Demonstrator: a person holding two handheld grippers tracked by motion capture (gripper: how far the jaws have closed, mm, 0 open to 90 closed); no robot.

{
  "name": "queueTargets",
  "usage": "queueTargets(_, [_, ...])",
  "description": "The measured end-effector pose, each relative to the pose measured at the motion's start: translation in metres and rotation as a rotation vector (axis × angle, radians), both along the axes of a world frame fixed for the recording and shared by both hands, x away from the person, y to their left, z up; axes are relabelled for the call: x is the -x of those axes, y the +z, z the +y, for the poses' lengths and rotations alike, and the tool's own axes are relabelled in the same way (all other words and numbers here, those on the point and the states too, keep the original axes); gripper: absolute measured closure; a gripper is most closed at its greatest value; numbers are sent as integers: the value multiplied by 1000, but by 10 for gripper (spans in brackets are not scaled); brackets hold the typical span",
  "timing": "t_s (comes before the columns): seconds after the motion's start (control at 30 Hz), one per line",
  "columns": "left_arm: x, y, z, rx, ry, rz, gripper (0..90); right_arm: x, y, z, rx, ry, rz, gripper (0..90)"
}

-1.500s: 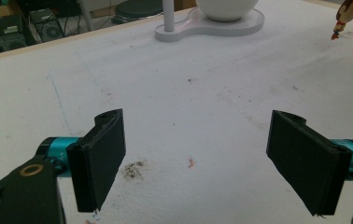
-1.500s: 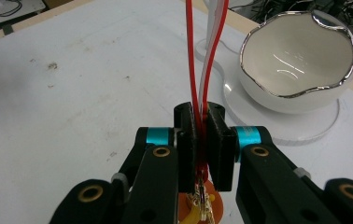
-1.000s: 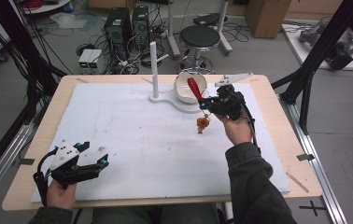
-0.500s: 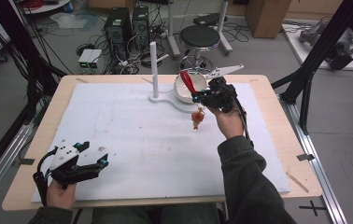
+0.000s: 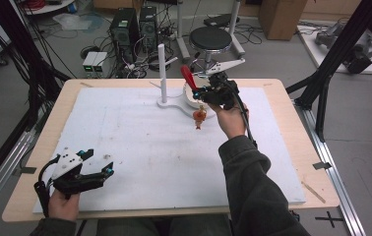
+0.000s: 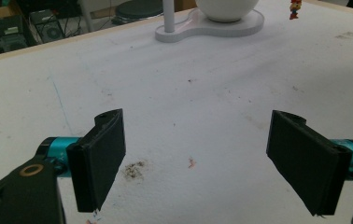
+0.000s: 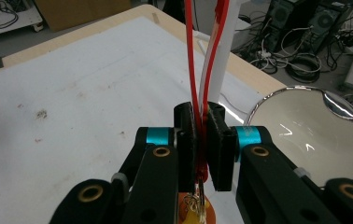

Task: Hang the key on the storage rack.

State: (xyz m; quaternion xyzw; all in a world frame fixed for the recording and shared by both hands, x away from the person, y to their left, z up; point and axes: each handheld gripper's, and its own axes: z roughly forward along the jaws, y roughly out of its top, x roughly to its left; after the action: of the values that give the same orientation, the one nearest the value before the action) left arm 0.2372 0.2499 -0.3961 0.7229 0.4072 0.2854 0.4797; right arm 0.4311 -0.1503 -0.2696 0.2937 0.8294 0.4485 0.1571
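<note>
My right gripper (image 5: 201, 92) is shut on a red strap loop (image 5: 188, 78), which sticks up beside the white post (image 5: 163, 64) of a stand. A small red and orange figure charm (image 5: 199, 117) dangles from the strap just above the white mat. In the right gripper view the jaws of that gripper (image 7: 201, 135) pinch the red strap (image 7: 194, 65), with the charm (image 7: 196, 210) below and the white post (image 7: 222, 60) right behind. My left gripper (image 5: 106, 169) rests open at the near left, its jaws (image 6: 198, 158) wide apart over bare mat.
The post's white base (image 5: 171, 104) also carries a round bowl with a shiny rim (image 7: 258, 105), close to the right of the right gripper. A white mat (image 5: 125, 142) covers the wooden table. The stand's base (image 6: 240, 29) and the charm (image 6: 296, 8) lie far ahead of the left gripper.
My right gripper has carried the strap and charm left and farther back, closer to the white post. The left gripper has stayed put and open.
</note>
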Motion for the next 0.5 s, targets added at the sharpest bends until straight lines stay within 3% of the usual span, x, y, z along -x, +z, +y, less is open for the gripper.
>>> queueTargets(0.5, [0, 0, -1, 2, 0, -5, 201, -16, -1, 32, -13, 7, -6, 837])
